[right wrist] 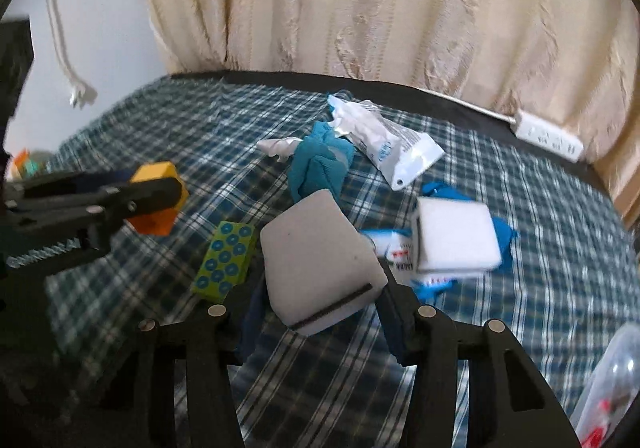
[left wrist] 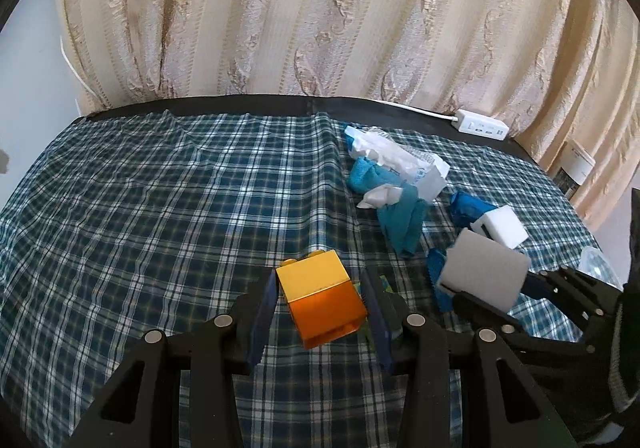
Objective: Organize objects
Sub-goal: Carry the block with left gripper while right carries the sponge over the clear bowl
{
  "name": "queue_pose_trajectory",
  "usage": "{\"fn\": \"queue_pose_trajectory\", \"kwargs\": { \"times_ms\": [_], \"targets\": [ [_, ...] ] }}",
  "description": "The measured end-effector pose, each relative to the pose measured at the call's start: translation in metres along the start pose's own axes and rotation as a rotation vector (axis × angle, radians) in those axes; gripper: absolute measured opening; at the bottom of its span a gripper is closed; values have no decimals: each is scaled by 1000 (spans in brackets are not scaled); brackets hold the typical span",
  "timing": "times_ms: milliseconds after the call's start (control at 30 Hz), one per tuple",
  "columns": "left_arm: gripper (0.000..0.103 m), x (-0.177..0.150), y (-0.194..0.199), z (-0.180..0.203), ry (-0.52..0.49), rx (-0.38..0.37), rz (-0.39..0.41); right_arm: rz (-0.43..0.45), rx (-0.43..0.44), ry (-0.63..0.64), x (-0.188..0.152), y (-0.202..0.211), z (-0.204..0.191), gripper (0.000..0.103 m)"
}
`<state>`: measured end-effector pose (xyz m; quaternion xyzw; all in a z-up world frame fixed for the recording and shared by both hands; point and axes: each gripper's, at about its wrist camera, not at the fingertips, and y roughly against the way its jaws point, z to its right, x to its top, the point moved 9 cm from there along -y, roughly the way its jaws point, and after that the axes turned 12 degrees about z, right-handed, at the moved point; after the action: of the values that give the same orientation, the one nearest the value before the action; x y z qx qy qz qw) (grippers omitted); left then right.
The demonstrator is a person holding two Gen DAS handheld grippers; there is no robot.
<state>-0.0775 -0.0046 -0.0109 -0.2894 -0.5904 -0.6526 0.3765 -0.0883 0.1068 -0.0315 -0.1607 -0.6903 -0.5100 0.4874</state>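
Item 1, left gripper point(left wrist: 322, 302): jaws drawn in tight on a yellow-orange block point(left wrist: 320, 298), which is clamped between the 2 blue pads and lifted clear of the plaid cloth point(left wrist: 160, 188). The block sits tilted, studs on its far top edge.

Item 2, right gripper point(right wrist: 320, 304): jaws closed on a grey sponge point(right wrist: 320, 260), held by its lower edge between the fingers and raised above the cloth. A dark slit runs along the sponge's near edge. The 2 grippers stand side by side, the right just beside the left.

Item 3, green block point(right wrist: 224, 258): flat on the cloth with blue ring-shaped studs on top, lying between the 2 grippers and below the yellow-orange block.

Item 4, white sponge point(right wrist: 456, 236): on the cloth to the right of the grey sponge, resting over a blue packet point(right wrist: 504, 236); small printed white wrappers lie at its near left.

Item 5, teal cloth point(right wrist: 320, 168): bunched, behind the grey sponge, near mid-table.

Item 6, white pouch point(right wrist: 396, 150): crumpled, touching the teal cloth's far right side.

Item 7, power strip point(left wrist: 482, 126): white, at the far right table edge, in front of the cream curtain point(left wrist: 320, 8).

Item 8, clear plastic object with red marks, at the near right corner of the right wrist view; identity not discernible.
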Motion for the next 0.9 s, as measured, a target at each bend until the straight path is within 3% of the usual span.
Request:
{"fn": "queue_pose_trajectory", "kwargs": {
  "times_ms": [400, 900],
  "targets": [
    [45, 0, 4, 17, -33, -55, 20, 46, -2, -145, -6, 44, 18, 51],
    [45, -8, 6, 44, -100, -111, 7, 85, -127, -282, -34, 99, 72, 51]
  ]
}}
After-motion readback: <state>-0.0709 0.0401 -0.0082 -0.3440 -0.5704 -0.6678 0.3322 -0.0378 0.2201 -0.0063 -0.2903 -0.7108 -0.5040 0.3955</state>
